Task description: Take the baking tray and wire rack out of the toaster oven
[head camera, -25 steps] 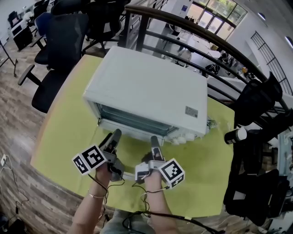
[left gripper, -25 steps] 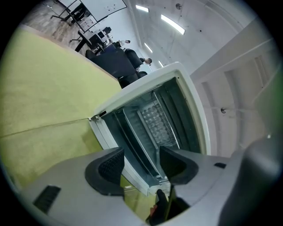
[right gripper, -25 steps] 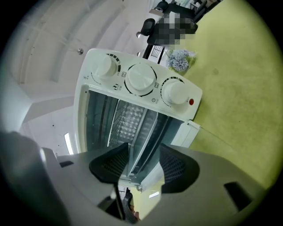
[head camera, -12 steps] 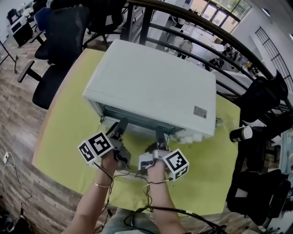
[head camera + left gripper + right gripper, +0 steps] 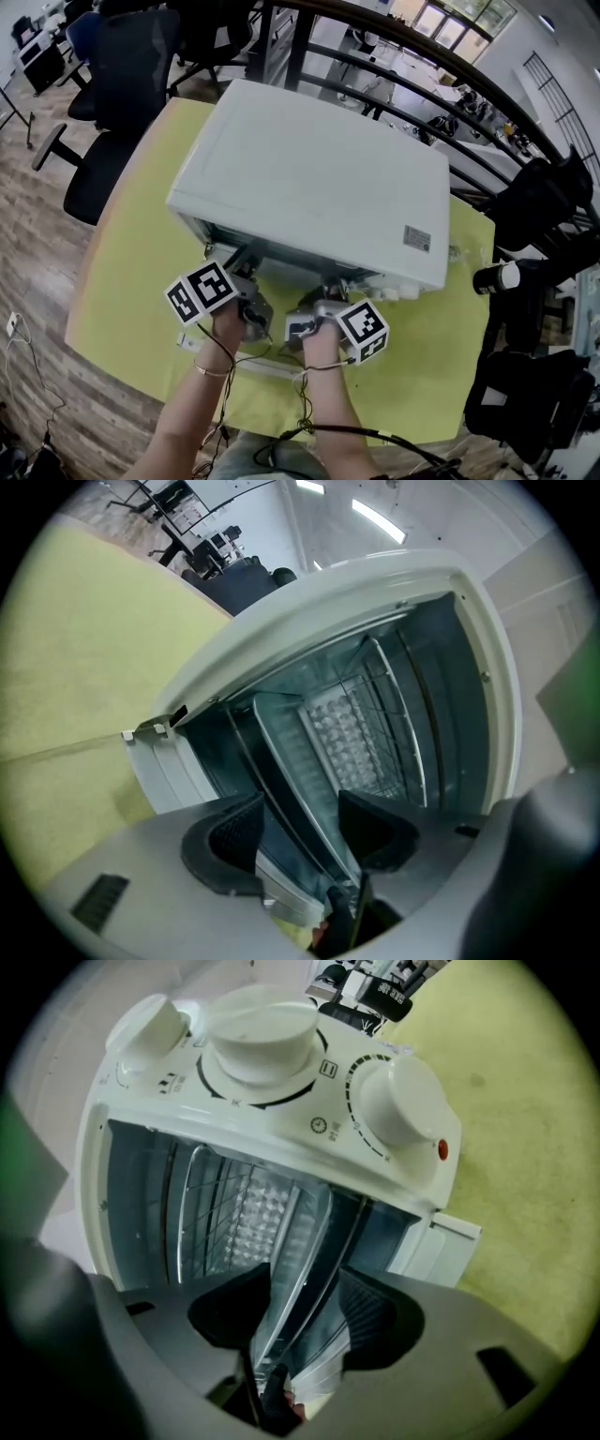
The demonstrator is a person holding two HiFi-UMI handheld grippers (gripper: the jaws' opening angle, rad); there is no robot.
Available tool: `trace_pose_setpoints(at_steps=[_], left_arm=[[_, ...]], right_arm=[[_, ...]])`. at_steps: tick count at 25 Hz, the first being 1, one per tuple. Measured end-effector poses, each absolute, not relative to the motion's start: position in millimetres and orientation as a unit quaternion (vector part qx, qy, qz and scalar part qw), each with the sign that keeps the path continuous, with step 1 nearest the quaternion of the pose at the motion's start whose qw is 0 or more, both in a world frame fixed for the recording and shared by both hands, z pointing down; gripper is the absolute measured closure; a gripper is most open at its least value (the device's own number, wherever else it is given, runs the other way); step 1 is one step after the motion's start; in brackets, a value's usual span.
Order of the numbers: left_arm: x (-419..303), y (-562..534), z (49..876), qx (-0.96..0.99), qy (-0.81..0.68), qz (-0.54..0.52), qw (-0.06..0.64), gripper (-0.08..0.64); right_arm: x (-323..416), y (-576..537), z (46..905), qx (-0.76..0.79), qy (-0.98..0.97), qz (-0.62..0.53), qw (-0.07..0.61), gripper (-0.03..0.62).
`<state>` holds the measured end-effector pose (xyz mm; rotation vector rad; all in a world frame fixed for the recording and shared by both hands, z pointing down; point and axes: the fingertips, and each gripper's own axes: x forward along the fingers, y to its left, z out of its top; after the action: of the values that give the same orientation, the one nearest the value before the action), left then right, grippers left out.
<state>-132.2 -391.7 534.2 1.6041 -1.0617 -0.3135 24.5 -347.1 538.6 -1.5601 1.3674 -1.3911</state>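
1. Standing just ahead of both pairs of fingers: a white toaster oven [image 5: 309,178], set on a yellow-green table [image 5: 131,272], with its cavity open toward them.
2. Left gripper [image 5: 300,829]: its fingers [image 5: 234,832] are held apart and nothing is clamped. The front rim of the baking tray [image 5: 286,747] is seen passing through the gap between them, at the oven mouth.
3. Right gripper [image 5: 300,1321]: its fingers [image 5: 370,1321] are likewise spread. The same rim is straddled, and contact with either pad cannot be confirmed.
4. Baking tray: seated inside the cavity, running away from the fingertips of both grippers.
5. Wire rack [image 5: 389,705]: also inside the cavity, beyond the fingertips. In the left gripper view it is found on the right-hand finger's side of the tray.
6. Three white knobs [image 5: 262,1040] and a red lamp [image 5: 442,1148]: mounted on the control panel, seen beyond the right gripper's fingers.
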Motion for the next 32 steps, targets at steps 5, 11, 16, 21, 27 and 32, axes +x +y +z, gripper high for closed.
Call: trace_pose_setpoints(at_steps=[5,11,16,21,27,32], left_arm=[[-128,-400,537,0.682,-0.451,-0.127,0.562,0.33],[-124,-409,546,0.678,-0.449,-0.128,0.568,0.33],[-120,-417,548,0.68,-0.445,-0.128,0.568,0.33],[-119,-424,549,0.68,-0.444,-0.129,0.568,0.33],[-115,-430,550,0.685,-0.443,-0.128,0.564,0.345],[-112,-432,549,0.686,-0.445,-0.125,0.561,0.394]], right_arm=[[25,-355,544,-0.595,0.512,-0.535,0.313,0.374],[24,-368,550,-0.597,0.503,-0.54,0.315,0.374],[26,-376,555,-0.6,0.495,-0.541,0.32,0.376],[30,-379,556,-0.604,0.49,-0.538,0.325,0.383],[28,-385,558,-0.604,0.491,-0.534,0.331,0.407],[26,-388,553,-0.601,0.495,-0.527,0.34,0.481]])
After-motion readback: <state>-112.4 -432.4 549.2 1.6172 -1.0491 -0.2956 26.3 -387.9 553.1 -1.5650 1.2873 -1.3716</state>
